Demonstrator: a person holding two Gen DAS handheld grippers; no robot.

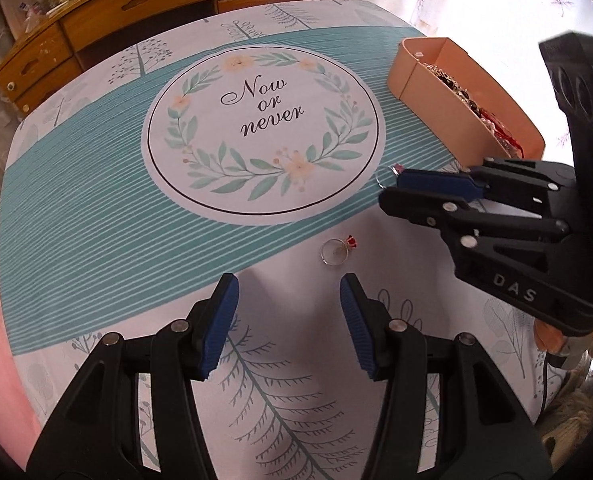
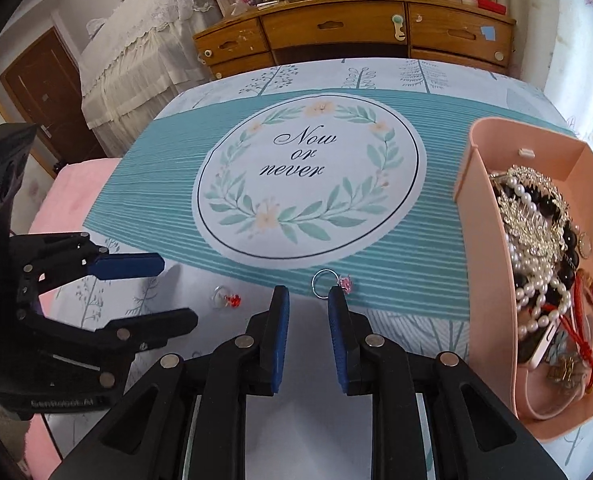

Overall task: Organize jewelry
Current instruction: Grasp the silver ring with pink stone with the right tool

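Remaining on the table [image 2: 396, 248]: silver red-stone ring [image 1: 333, 251], pink-stone ring [image 2: 328, 281]. Pink plastic box [image 2: 480, 240] holds most jewelry. Left hand-held gripper [image 1: 288, 320] spread; right hand-held gripper [image 2: 305, 312] part-open, empty.

This is a home, most likely a bedroom. A wooden dresser [image 2: 356, 32] with drawers stands behind the table [image 2: 232, 92], its top cluttered with small bottles and boxes, and beside it a piece of furniture is draped in a cream lace cover [image 2: 136, 52], with a brown door [image 2: 44, 92] at the left. The table wears a printed cloth [image 1: 264, 108] reading "Now or never", a pink tray [image 2: 484, 280] of jewelry [image 2: 544, 248] sits on it, and a pale curtain [image 1: 496, 0], washed out by daylight, seems to hang behind.
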